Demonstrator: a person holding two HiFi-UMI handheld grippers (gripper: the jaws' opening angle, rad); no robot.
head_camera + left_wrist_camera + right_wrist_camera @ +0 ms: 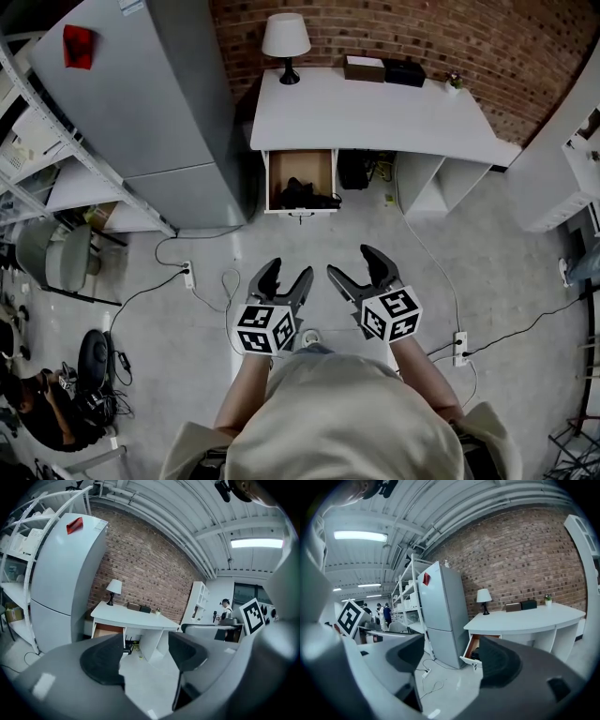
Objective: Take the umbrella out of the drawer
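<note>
A white desk (pixel 375 117) stands against the brick wall, its left drawer (pixel 300 180) pulled open. A black folded umbrella (pixel 305 195) lies inside the drawer. Both grippers hang over the floor well short of the desk, pointing toward it. My left gripper (pixel 289 274) is open and empty, as is my right gripper (pixel 353 264). In the left gripper view the open jaws (pixel 145 648) frame the desk and the drawer (pixel 107 630). In the right gripper view the gripper (pixel 452 656) is open, and the drawer (pixel 471 649) shows past the right jaw.
A tall grey fridge (pixel 159 112) stands left of the desk, with metal shelving (pixel 37 141) beyond it. A lamp (pixel 286 37) and two boxes (pixel 384 69) sit on the desk. Cables and a power strip (pixel 187 274) lie on the floor ahead on the left.
</note>
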